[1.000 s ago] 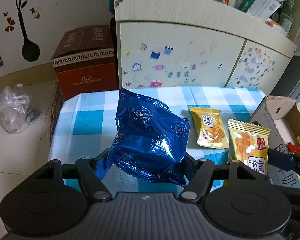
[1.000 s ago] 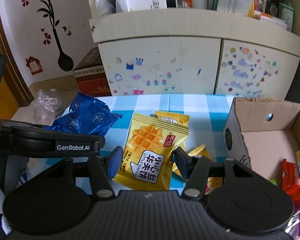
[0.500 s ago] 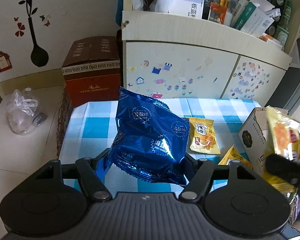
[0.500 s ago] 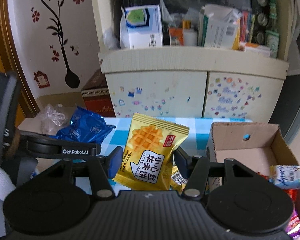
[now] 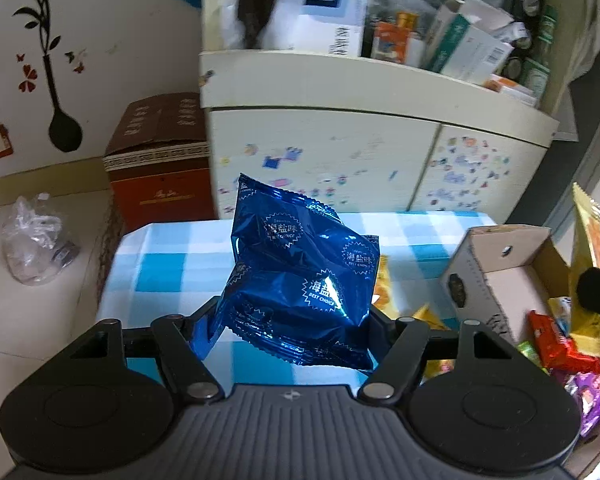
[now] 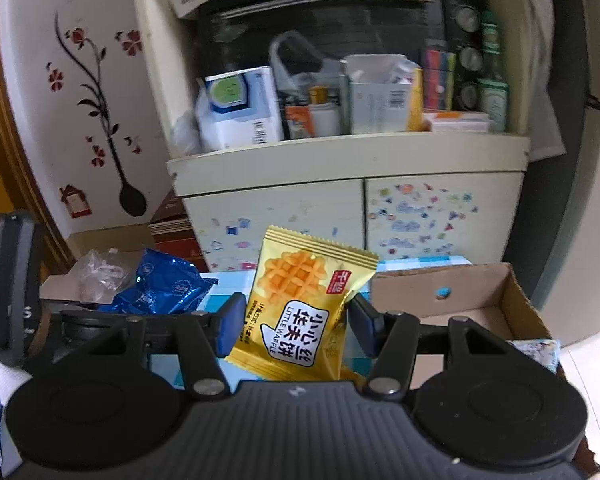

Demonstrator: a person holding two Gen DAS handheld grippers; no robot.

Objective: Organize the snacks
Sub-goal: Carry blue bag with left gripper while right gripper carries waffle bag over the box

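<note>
My left gripper (image 5: 290, 330) is shut on a shiny blue snack packet (image 5: 300, 276) and holds it above the blue-and-white checked table (image 5: 172, 268). My right gripper (image 6: 296, 326) is shut on a yellow waffle packet (image 6: 300, 304), held upright in the air beside the open cardboard box (image 6: 460, 304). In the left wrist view the box (image 5: 496, 280) stands at the right with several snack packets (image 5: 556, 344) inside, and the waffle packet (image 5: 596, 240) shows at the right edge. The blue packet (image 6: 160, 288) shows at the left in the right wrist view.
A cream cabinet (image 5: 340, 148) with stickers and a cluttered shelf stands behind the table. A red-brown carton (image 5: 156, 164) and a clear plastic bag (image 5: 36, 244) sit at the left. More yellow packets (image 5: 382, 288) lie on the table behind the blue packet.
Both grippers have risen and tilted upward with their packets. The right gripper has lifted the waffle packet off the table and moved it right, next to the box.
</note>
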